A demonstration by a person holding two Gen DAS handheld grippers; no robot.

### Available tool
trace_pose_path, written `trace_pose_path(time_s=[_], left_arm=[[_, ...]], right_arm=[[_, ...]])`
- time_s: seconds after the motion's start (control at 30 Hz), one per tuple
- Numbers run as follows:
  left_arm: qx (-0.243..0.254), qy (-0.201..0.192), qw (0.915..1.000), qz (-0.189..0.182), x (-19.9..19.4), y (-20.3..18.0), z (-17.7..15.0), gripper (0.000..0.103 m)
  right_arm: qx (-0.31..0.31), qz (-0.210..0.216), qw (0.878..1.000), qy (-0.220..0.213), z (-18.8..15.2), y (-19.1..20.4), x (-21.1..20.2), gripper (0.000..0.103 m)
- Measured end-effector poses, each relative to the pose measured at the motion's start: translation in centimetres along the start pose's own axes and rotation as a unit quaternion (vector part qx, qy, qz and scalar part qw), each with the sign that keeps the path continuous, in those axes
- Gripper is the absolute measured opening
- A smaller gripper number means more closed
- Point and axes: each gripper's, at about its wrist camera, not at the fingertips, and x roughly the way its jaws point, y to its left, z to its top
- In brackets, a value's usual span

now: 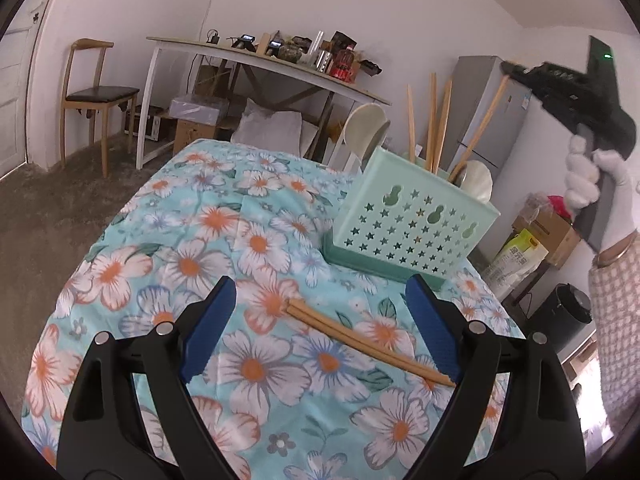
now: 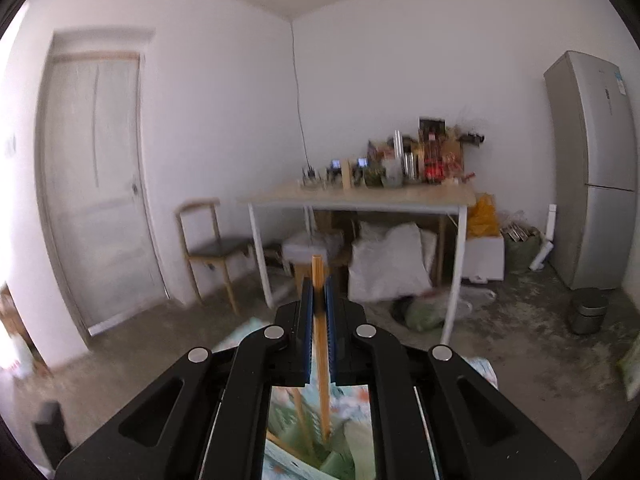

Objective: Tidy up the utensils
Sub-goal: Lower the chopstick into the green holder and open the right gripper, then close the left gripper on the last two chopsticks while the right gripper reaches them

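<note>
I judge the job well along but not finished. The mint-green plastic caddy with star-shaped cutouts (image 1: 416, 220) stands on the desk under the turquoise floral cloth (image 1: 192, 240), at about two o'clock from my left gripper (image 1: 320, 324). It already holds several tan wooden chopsticks (image 1: 434, 120) standing upright and a few cream-coloured spoons (image 1: 362, 128).

Still loose is one pair of tan chopsticks (image 1: 360, 338), lying flat on the cloth between the left jaws, which stand wide open and touch nothing. The pair runs from roughly eleven o'clock to four o'clock, its far end just beside the right-hand blue pad.

My right gripper (image 2: 319, 312) has its jaws closed on a single tan wooden chopstick (image 2: 319, 280), held above the caddy's green compartments visible below it. The blur hides which compartment.

What seems left: dropping that held stick in, then collecting the pair on the cloth.
</note>
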Motion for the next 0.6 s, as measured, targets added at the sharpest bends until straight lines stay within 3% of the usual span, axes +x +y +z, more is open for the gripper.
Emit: trace_pose_path(time_s=[0.07, 0.2, 0.6], left_arm=[[0.0, 0.002, 1.0, -0.001, 0.0, -0.2, -0.2, 0.083], [-0.001, 0.004, 1.0, -0.003, -0.3, -0.3, -0.3, 0.083], [0.003, 0.003, 1.0, -0.002, -1.0, -1.3, -0.3, 0.083]], right_arm=[[-0.001, -0.001, 1.0, 0.016, -0.6, 0.1, 0.5, 0.008], [0.007, -0.001, 1.0, 0.012, -0.7, -0.4, -0.7, 0.022], [0.03, 0.004, 1.0, -0.005, -1.0, -1.9, -7.2, 0.023]])
